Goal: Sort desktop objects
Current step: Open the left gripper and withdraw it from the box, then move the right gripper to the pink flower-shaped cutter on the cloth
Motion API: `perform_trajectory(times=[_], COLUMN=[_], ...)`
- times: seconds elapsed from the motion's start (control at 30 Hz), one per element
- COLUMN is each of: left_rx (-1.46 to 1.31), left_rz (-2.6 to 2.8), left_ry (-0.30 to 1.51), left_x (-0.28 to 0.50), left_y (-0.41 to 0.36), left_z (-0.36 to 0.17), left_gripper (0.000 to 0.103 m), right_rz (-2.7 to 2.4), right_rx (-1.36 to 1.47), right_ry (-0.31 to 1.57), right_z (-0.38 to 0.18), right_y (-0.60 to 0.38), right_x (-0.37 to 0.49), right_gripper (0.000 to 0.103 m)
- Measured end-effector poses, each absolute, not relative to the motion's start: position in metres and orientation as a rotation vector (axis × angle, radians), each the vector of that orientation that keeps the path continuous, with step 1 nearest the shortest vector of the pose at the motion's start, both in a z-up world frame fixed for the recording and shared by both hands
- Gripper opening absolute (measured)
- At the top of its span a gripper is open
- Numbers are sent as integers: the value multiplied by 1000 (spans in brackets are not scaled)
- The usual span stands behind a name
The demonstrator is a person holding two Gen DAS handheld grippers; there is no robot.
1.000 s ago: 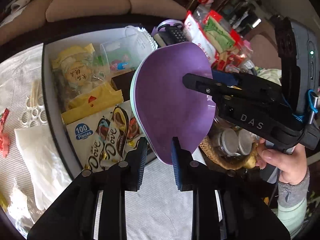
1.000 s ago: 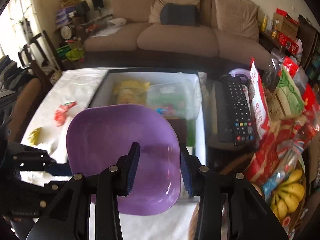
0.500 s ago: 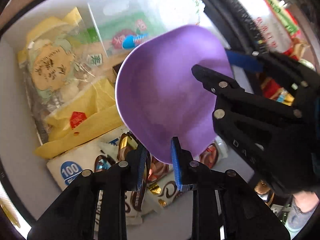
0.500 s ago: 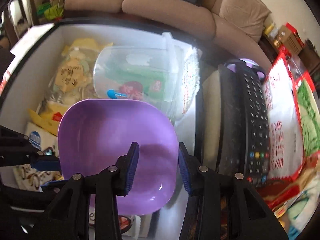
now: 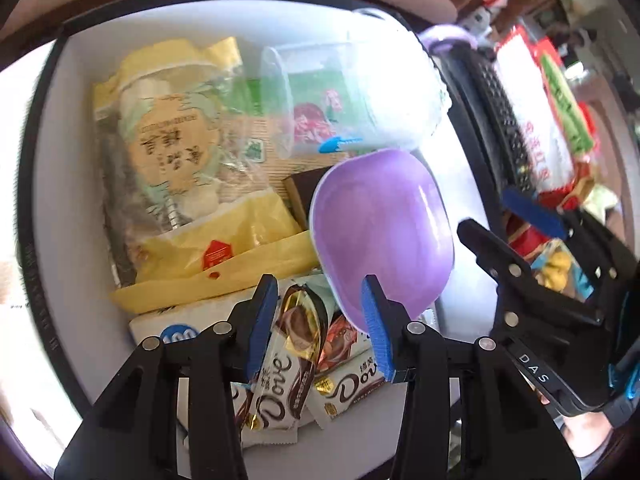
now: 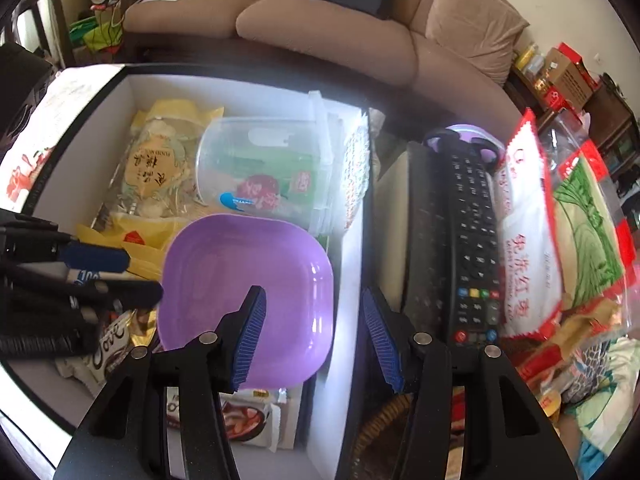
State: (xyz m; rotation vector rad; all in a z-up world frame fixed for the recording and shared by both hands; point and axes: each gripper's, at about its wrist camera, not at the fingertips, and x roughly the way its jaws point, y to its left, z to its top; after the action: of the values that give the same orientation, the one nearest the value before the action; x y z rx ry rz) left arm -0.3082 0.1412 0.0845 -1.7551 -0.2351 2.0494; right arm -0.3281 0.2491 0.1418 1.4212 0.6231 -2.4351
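Nearest in the left wrist view, the left gripper [image 5: 320, 316] stands with its jaws spread wide and nothing between them. The purple bowl [image 5: 380, 236] sits just past its right finger, inside the white box [image 5: 80, 60], lying on the snack packets. That view alone shows the Dove chocolate bags [image 5: 288, 364] plainly, 2 with readable lettering, right under the fingers, and the right gripper [image 5: 516, 216] from its side, jaws parted just beside the bowl's right edge.

The right wrist view shows what the other hides: the bowl [image 6: 248, 300] seen from above, flat in the box's near right corner against the white wall [image 6: 352, 260], and the right gripper [image 6: 312, 328] open wide, 1 finger over the bowl and 1 over the wall. It also gives the 1 black remote [image 6: 472, 240] outside the box, with the red-and-white packet [image 6: 528, 240] beside it and the sofa [image 6: 320, 20] far behind.

Half a second ago both grippers pinched the bowl's rim and held it above the packets; now both have let go and it rests there.

Farther in the box lie 1 yellow snack bag [image 5: 176, 160] and 1 clear plastic tub [image 5: 340, 100] on its side.
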Motion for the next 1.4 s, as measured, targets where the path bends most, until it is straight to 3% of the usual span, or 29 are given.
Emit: perform_trajectory(times=[0.1, 0.13, 0.23, 0.33, 0.37, 0.4, 0.73, 1.07, 1.4], left_rx=[-1639, -1596, -1476, -1419, -1418, -1418, -1377, -1293, -1240], left_rz=[2110, 2141, 2245, 2312, 2329, 2346, 2480, 2702, 2705], left_ry=[-142, -112, -31, -11, -11, -14, -89, -518, -815], left_x=[-280, -268, -237, -200, -188, -176, -82, -40, -65], left_y=[123, 114, 98, 69, 57, 47, -50, -199, -280], left_z=[114, 123, 153, 172, 175, 177, 188, 144, 119], left_gripper=[45, 54, 83, 103, 103, 103, 103, 103, 103], right_rz=[-2422, -2414, -2387, -2358, -2350, -2343, -2291, -2173, -2107], right_rx=[1395, 1378, 1310, 1267, 1262, 1256, 1210, 1139, 1066], right_ry=[507, 460, 363, 309, 291, 271, 152, 13, 113], right_z=[156, 160, 176, 185, 187, 188, 198, 181, 145], right_y=[255, 257, 253, 242, 236, 231, 176, 97, -26], right_x=[-313, -307, -281, -251, -241, -232, -145, -85, -92], right_gripper=[56, 57, 80, 91, 101, 103, 103, 103, 103])
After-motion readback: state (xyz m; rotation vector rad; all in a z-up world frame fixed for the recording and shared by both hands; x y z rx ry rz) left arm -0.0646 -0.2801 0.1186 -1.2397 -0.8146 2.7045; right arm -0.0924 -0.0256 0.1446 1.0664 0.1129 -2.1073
